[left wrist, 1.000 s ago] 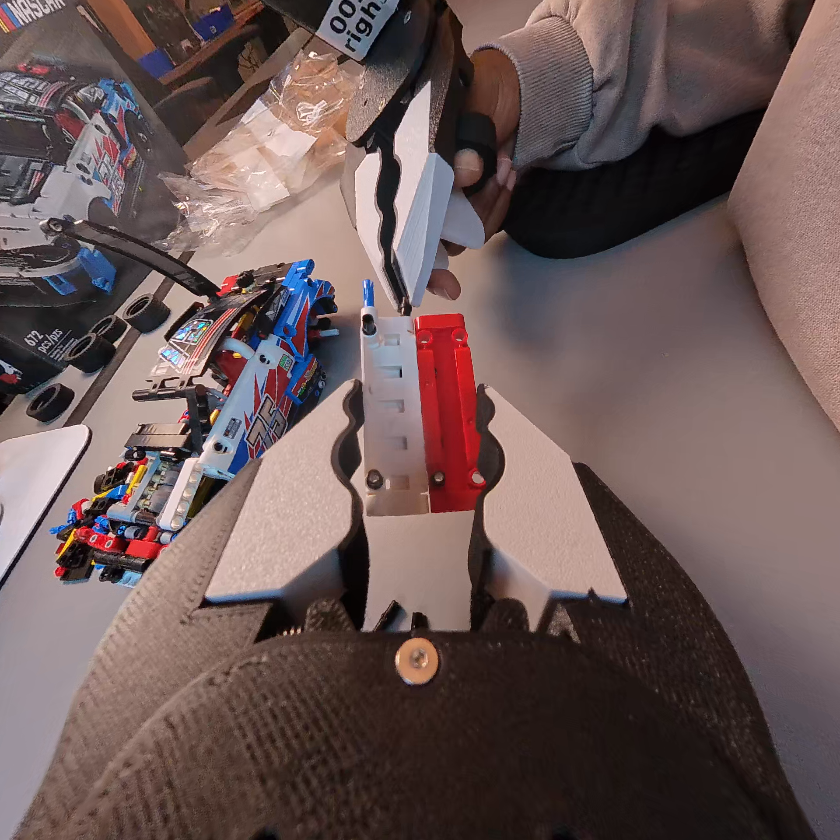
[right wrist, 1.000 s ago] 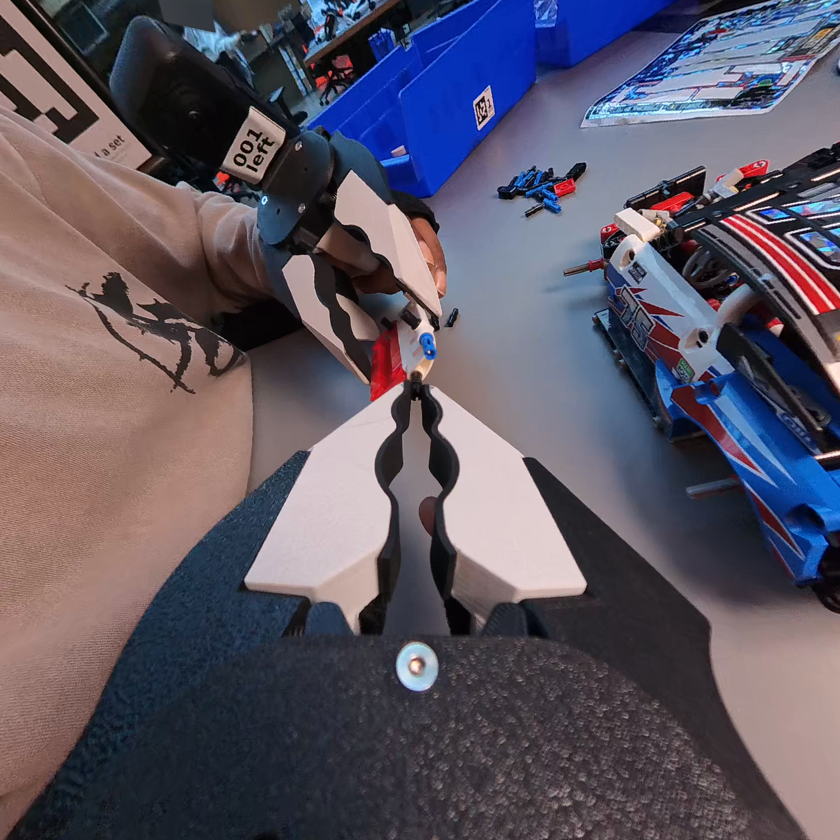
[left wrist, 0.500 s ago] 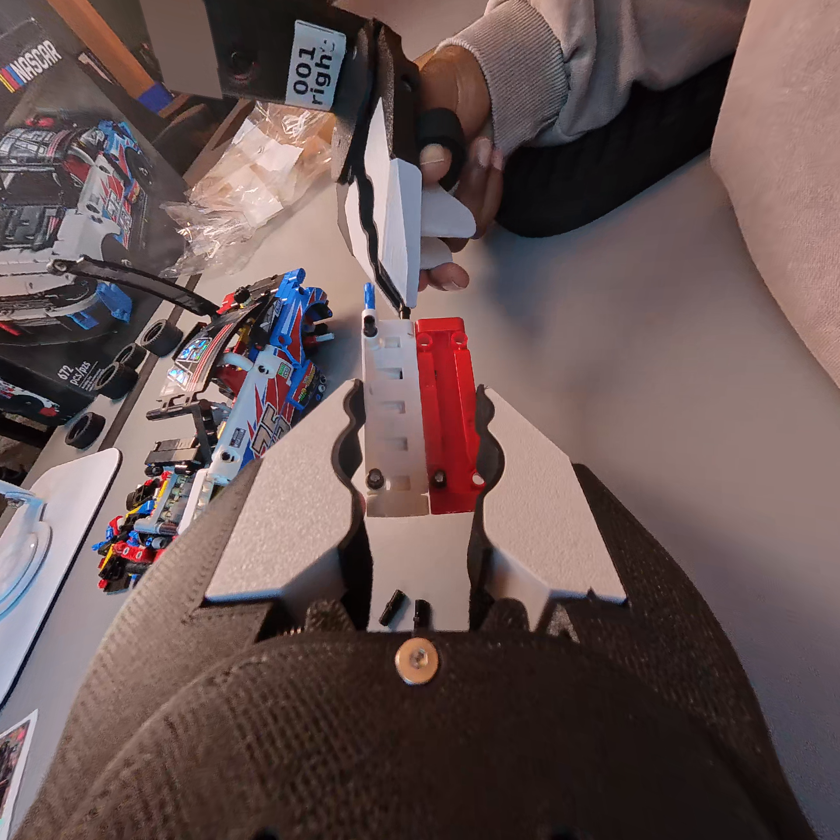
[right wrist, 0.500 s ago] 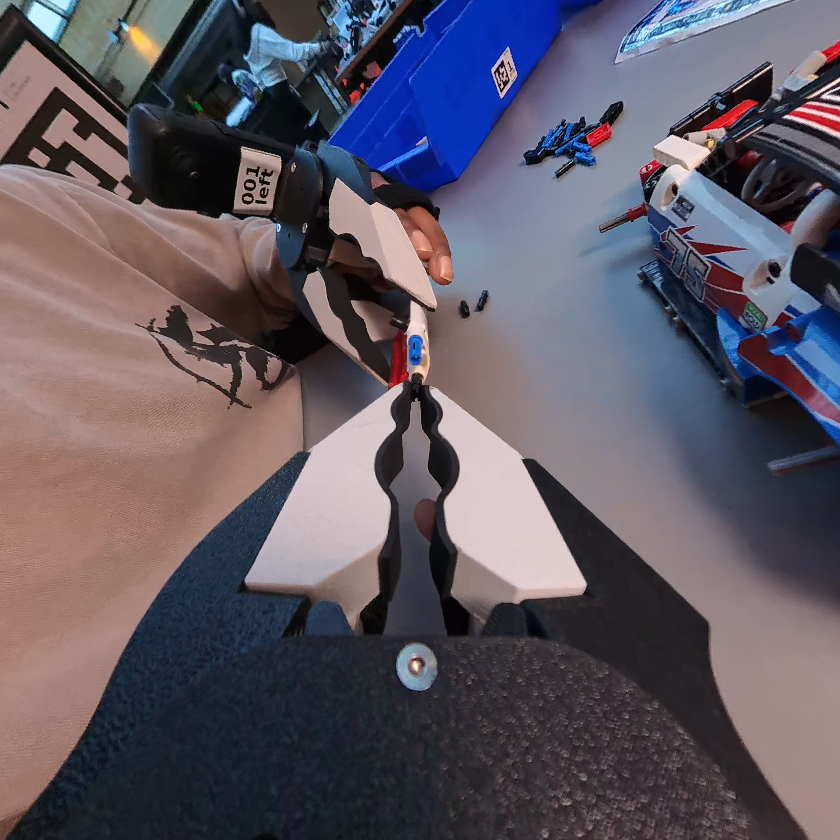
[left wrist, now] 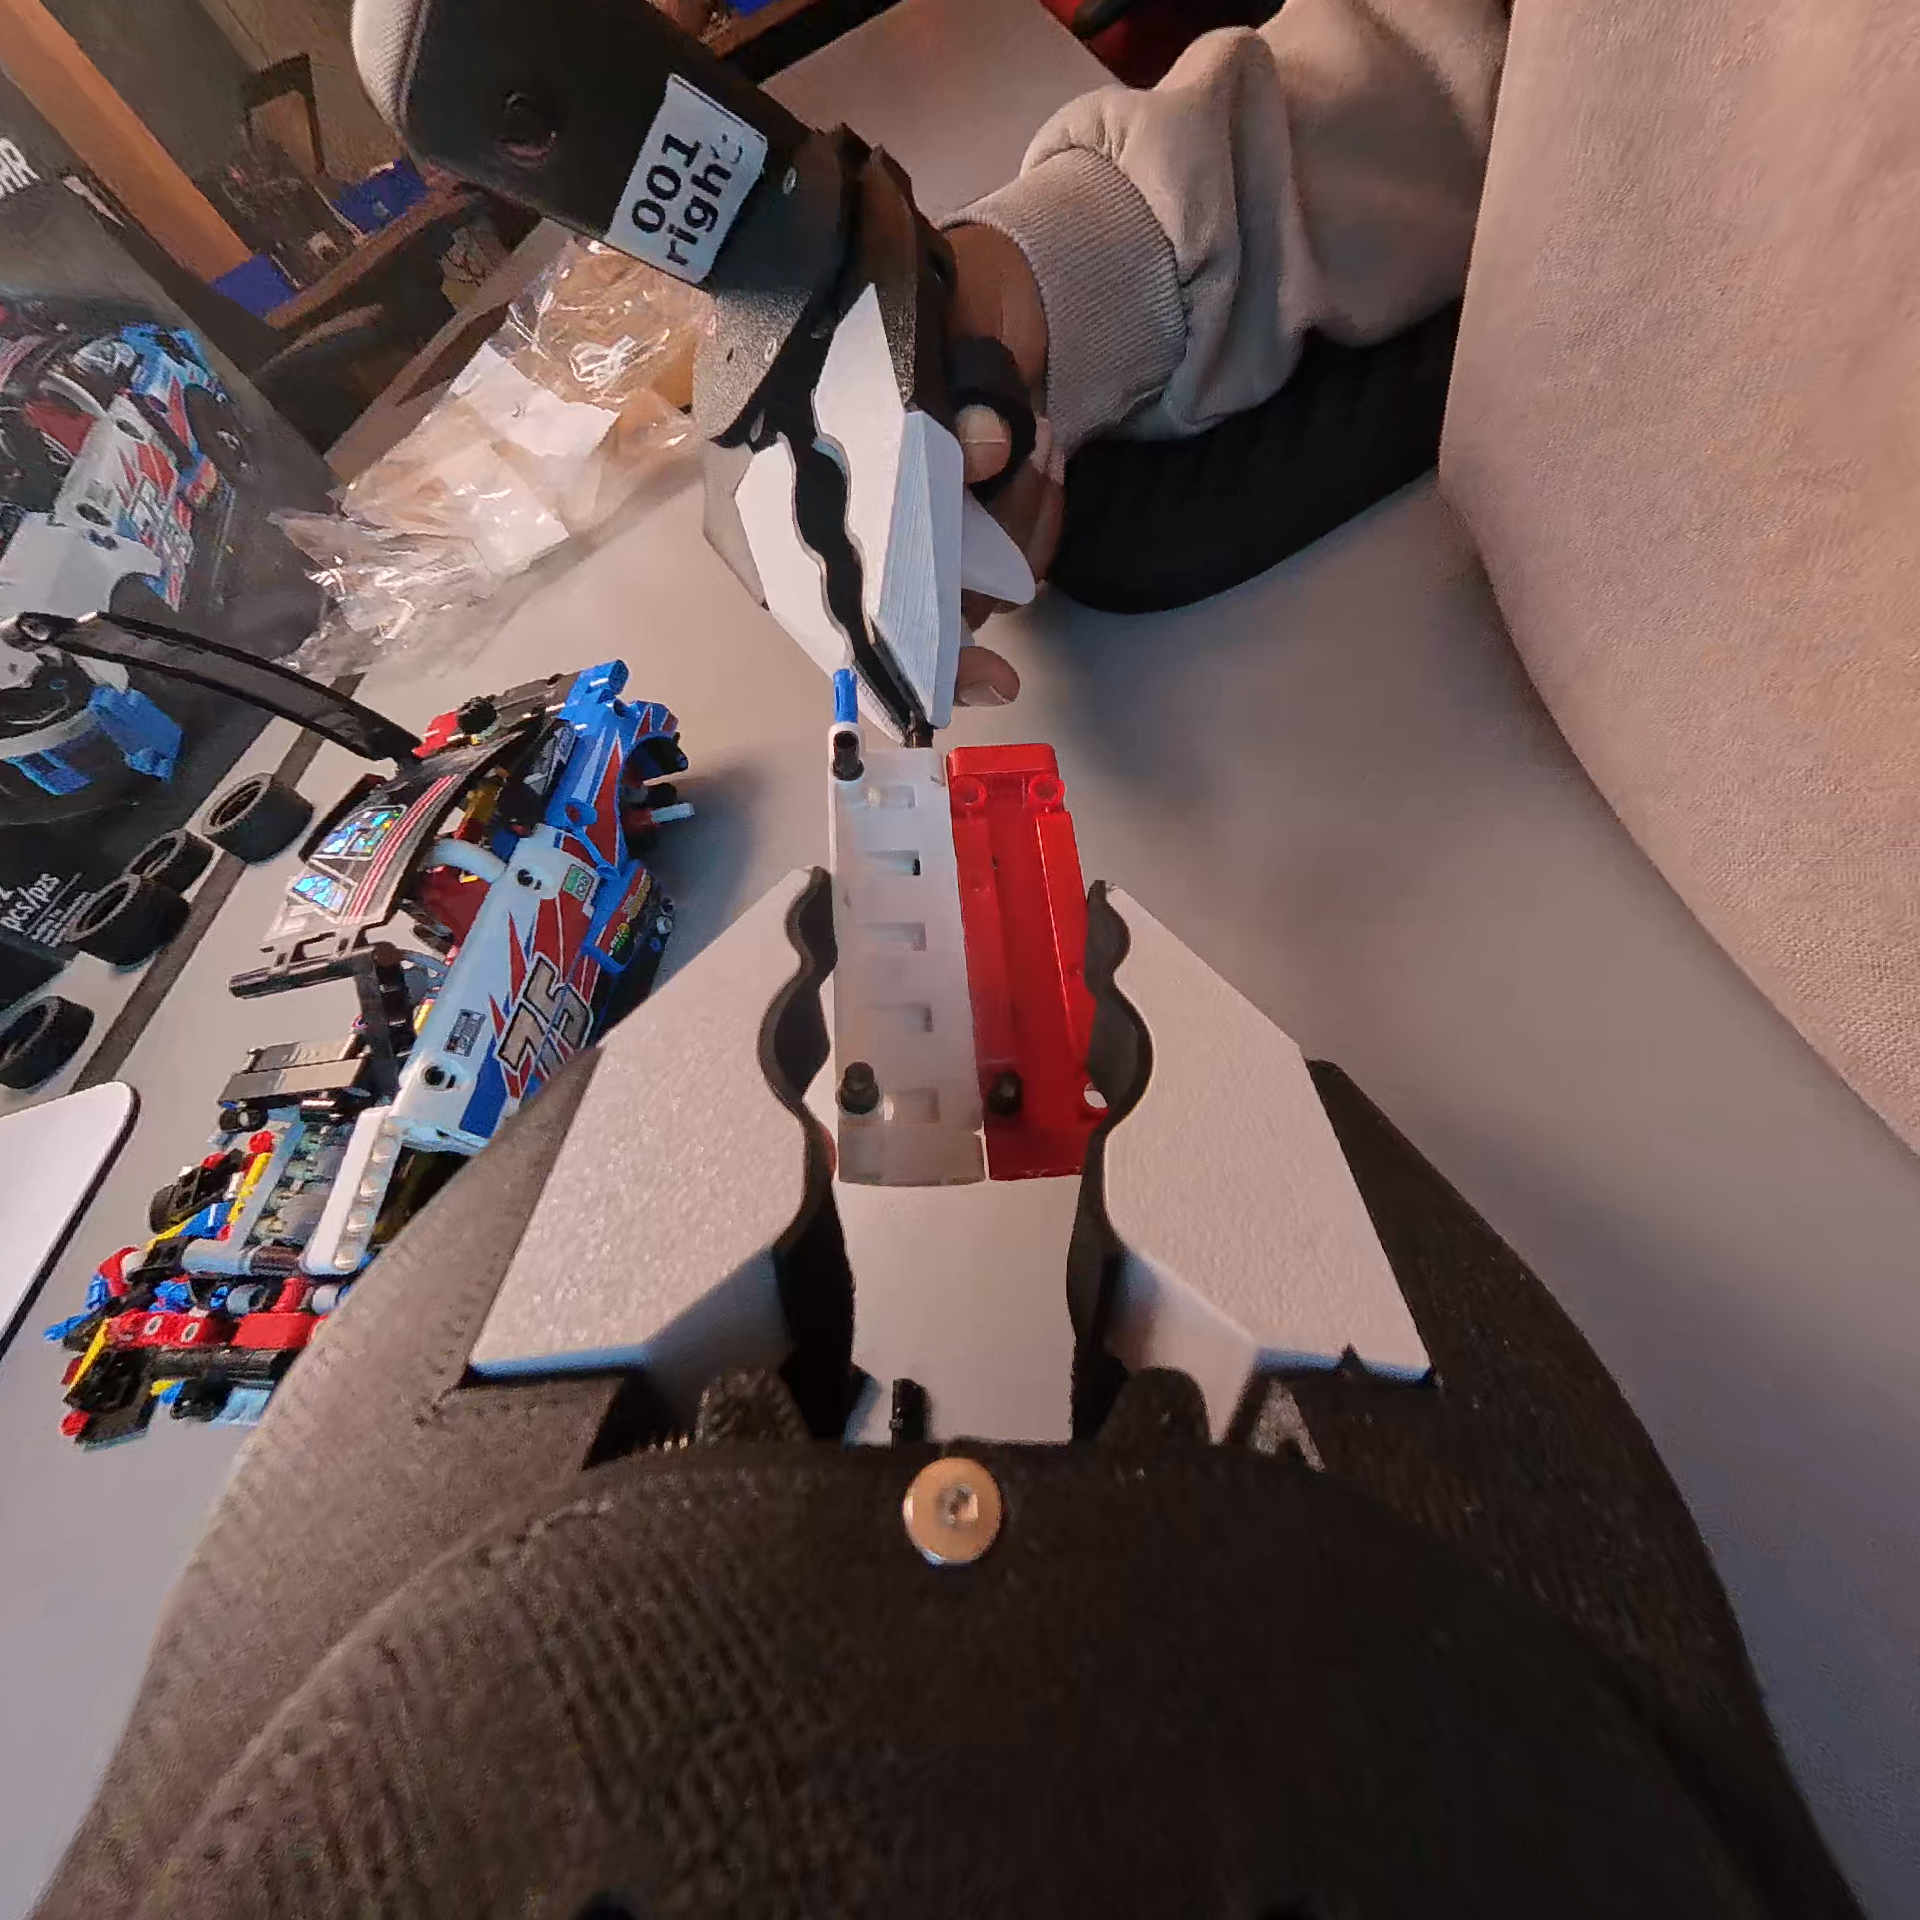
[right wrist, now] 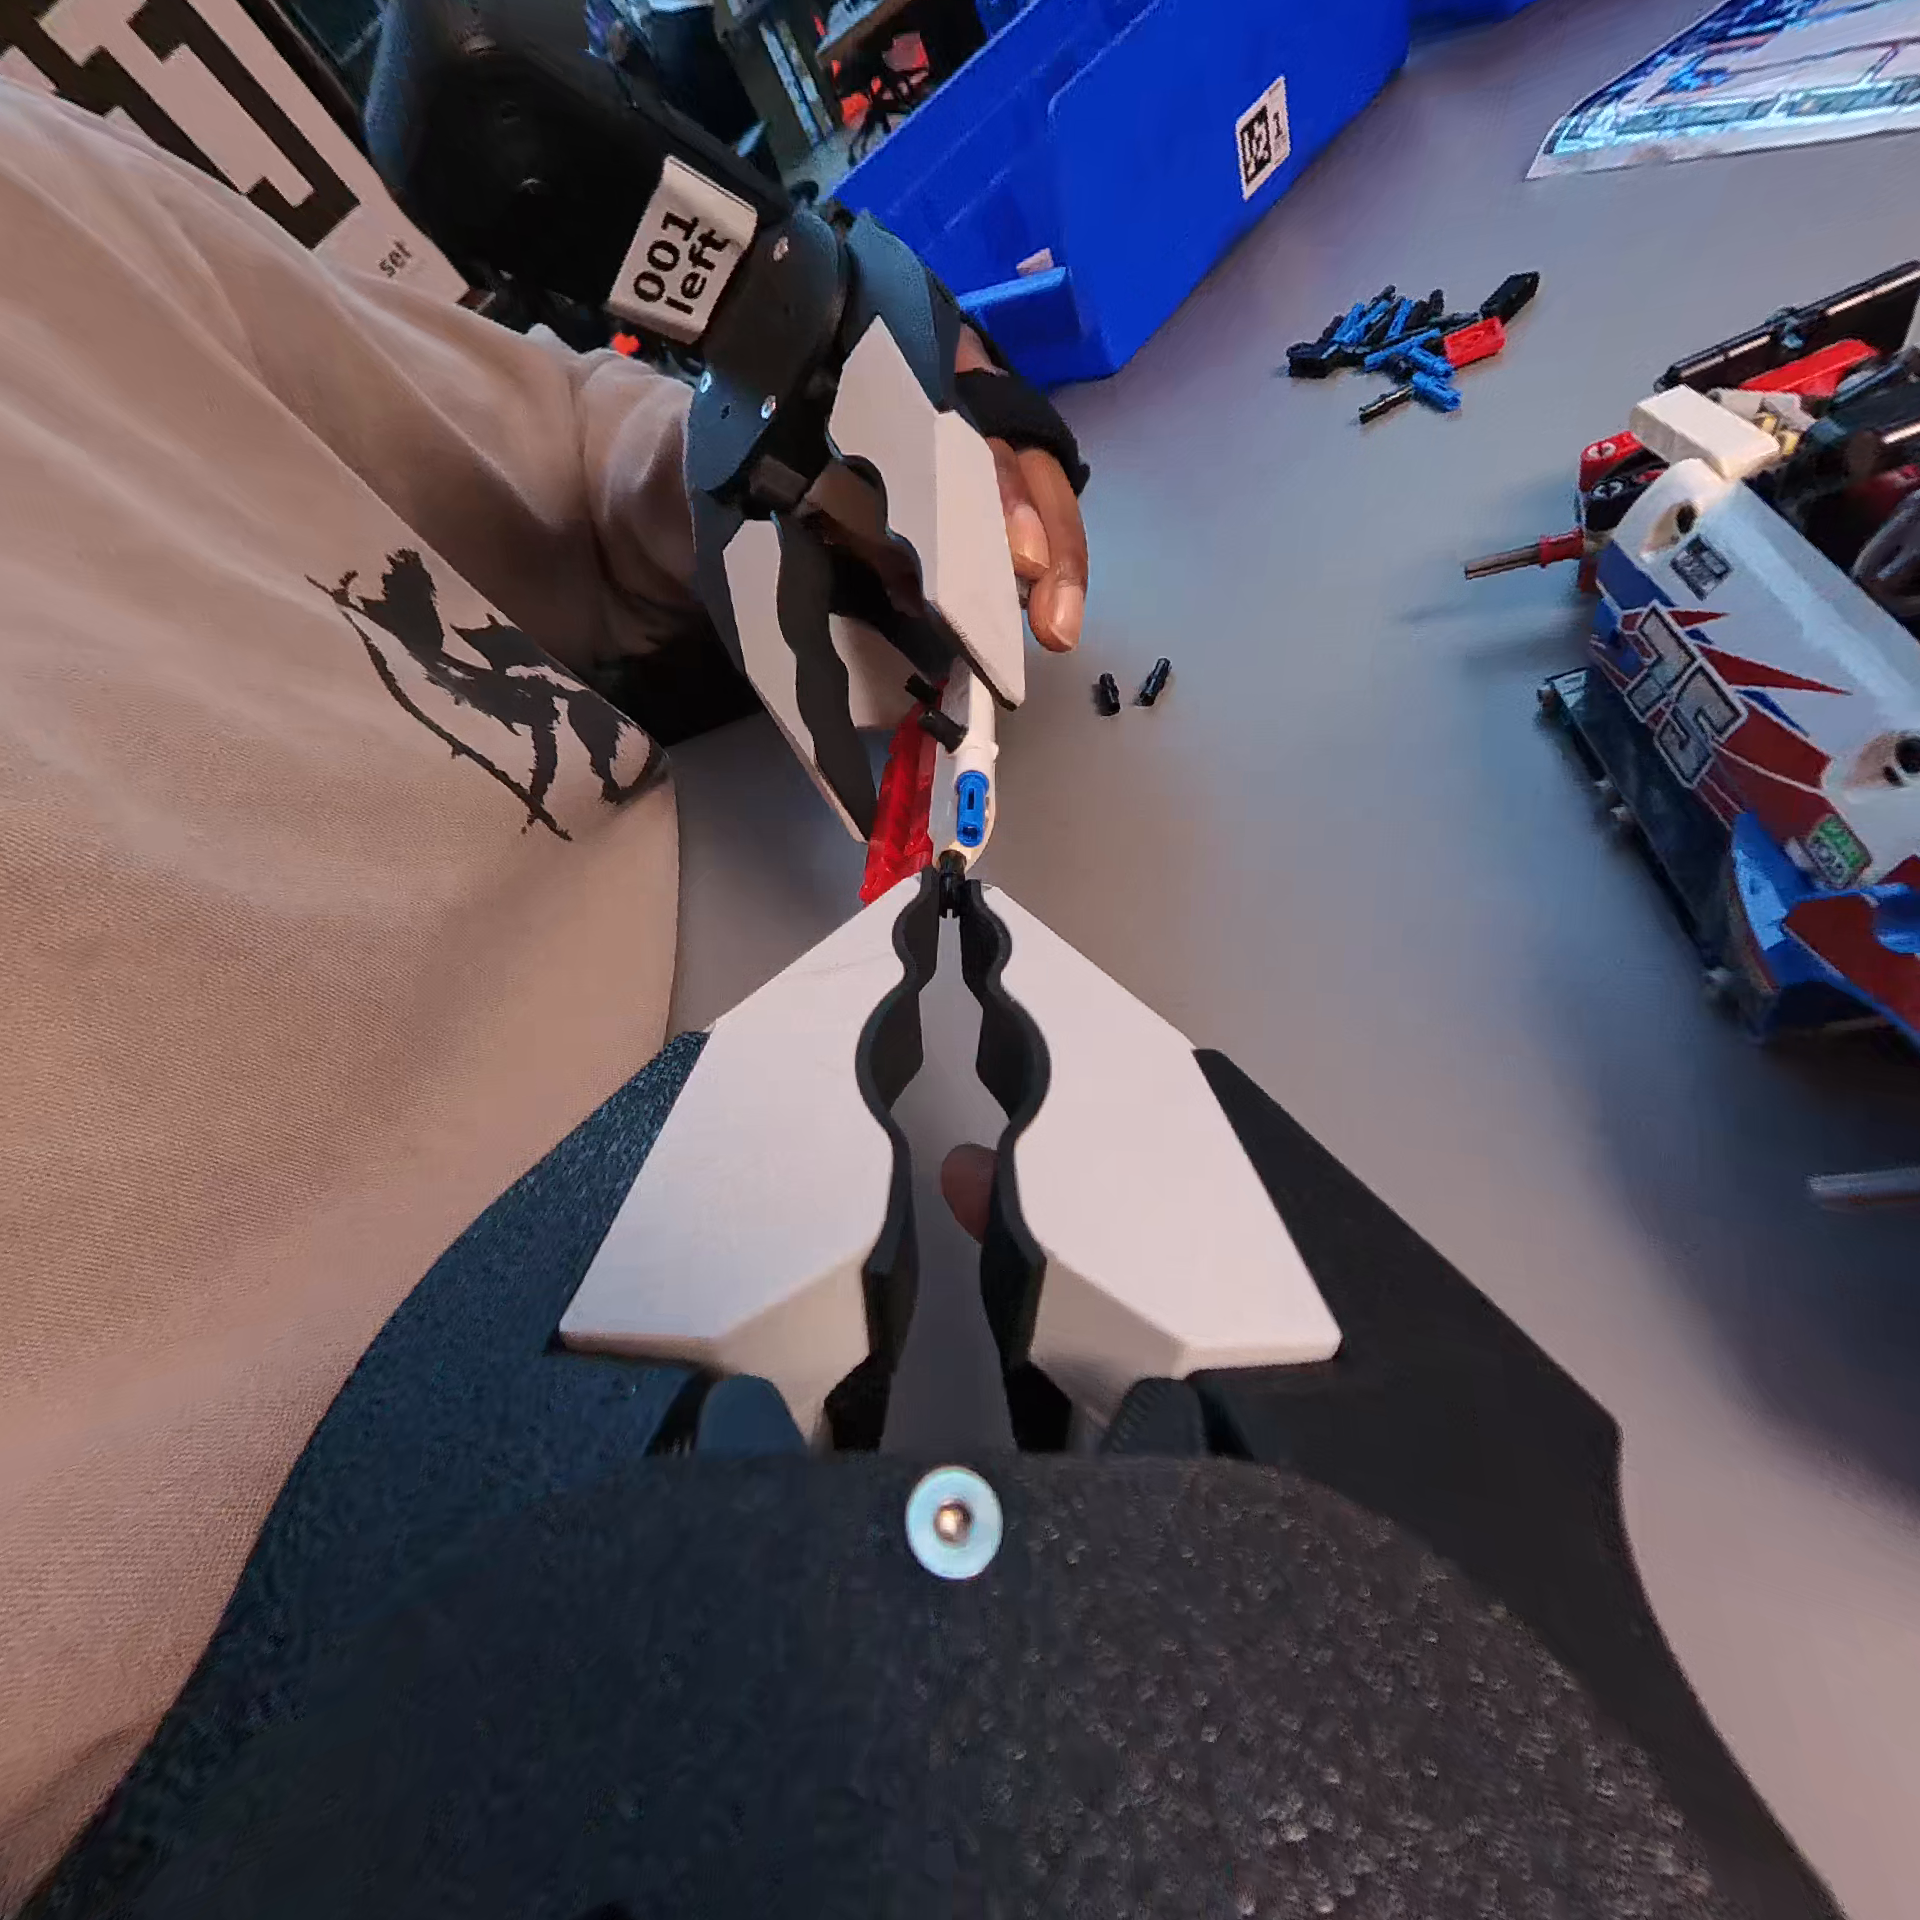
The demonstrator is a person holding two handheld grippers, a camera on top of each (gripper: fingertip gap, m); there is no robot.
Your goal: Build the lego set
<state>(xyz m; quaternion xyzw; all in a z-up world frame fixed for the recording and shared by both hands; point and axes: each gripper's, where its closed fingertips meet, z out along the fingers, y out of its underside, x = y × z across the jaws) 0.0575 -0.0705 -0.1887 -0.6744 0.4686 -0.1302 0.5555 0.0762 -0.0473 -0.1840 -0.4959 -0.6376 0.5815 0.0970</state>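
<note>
Since the earlier frames the right gripper [left wrist: 902,717] has tilted so that more of its black body and label shows in the left wrist view, while its tips remain at the far end of the panel assembly [left wrist: 956,966]; the car [left wrist: 457,966] has shifted slightly in the frame. The left gripper [left wrist: 956,1029] clamps the assembly, one white panel [left wrist: 899,966] and one red panel [left wrist: 1018,956] side by side, above the grey table [left wrist: 1299,987]. The right gripper [right wrist: 951,894], its fingers nearly together, pinches a small black pin [right wrist: 948,868] at the white panel's end, beside one blue pin [right wrist: 971,805]. Whether the black pin is seated in a hole is hard to make out. The person's hand [left wrist: 1003,488] grips the right tool from behind, sleeve above it. The car is cut off by the frame edge in the right wrist view. Two loose black pins [right wrist: 1130,688] lie on the table; a cluster of blue and black pins [right wrist: 1403,348] lies near a blue bin [right wrist: 1091,208]. Four loose tyres [left wrist: 156,883] sit beside the box [left wrist: 94,436], partly hidden.
</note>
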